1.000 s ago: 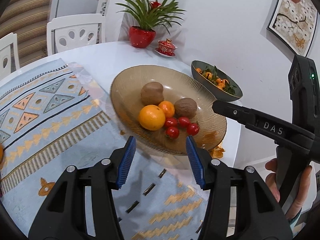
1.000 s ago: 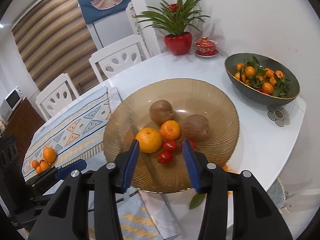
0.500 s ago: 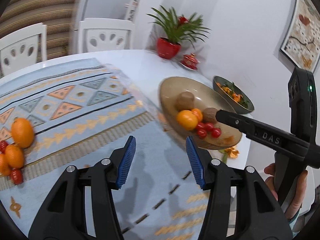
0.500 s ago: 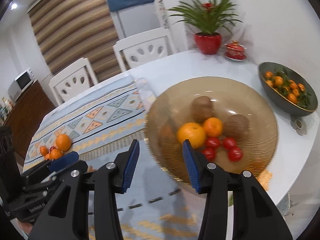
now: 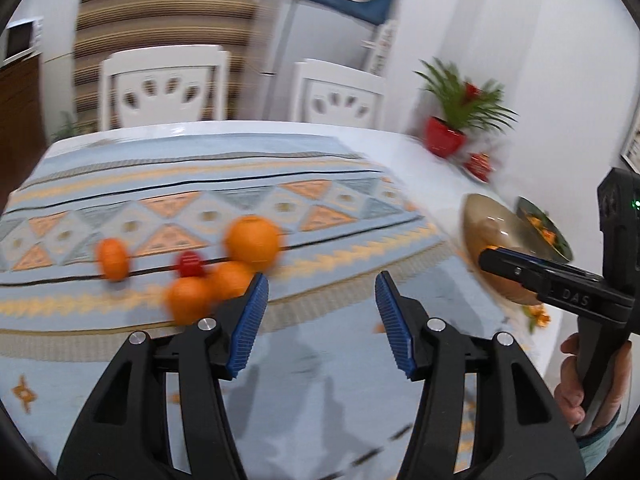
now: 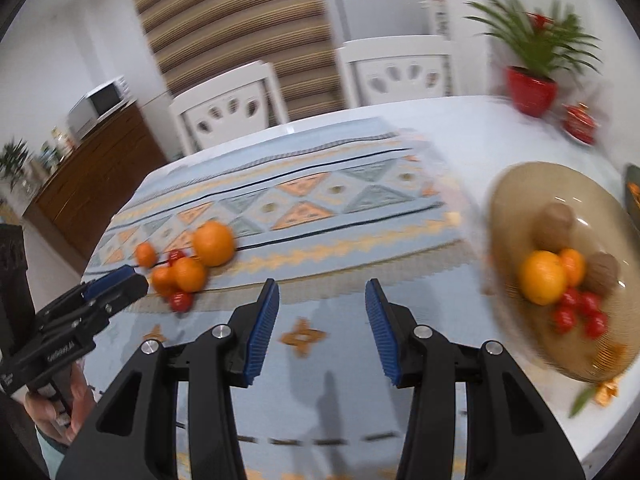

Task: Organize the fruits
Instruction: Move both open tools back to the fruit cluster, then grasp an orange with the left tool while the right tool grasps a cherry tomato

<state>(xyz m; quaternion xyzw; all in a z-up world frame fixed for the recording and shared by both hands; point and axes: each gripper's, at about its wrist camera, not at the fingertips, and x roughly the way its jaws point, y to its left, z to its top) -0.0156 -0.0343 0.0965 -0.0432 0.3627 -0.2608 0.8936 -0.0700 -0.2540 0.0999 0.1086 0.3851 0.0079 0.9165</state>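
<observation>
A loose cluster of fruit lies on the patterned cloth: a large orange (image 5: 252,243) (image 6: 213,243), smaller tangerines (image 5: 188,299) (image 6: 188,274) and red cherry tomatoes (image 5: 189,264) (image 6: 181,301). My left gripper (image 5: 318,312) is open and empty, its left finger just right of the cluster. It also shows at the left of the right wrist view (image 6: 116,284). My right gripper (image 6: 322,320) is open and empty over the cloth. The amber glass plate (image 6: 516,188) (image 5: 474,210) at right holds an orange (image 6: 543,283), a tangerine, two brown kiwis and several tomatoes.
A red-potted plant (image 6: 530,92), a small red lidded dish (image 6: 578,122) and a dark bowl of tangerines (image 5: 542,232) stand at the table's far right. Two white chairs (image 5: 164,88) stand behind the table. A hand (image 5: 576,388) holds the right gripper's handle.
Both views have swung left, away from the amber plate toward the loose fruit on the cloth. Both grippers stay open and empty.
</observation>
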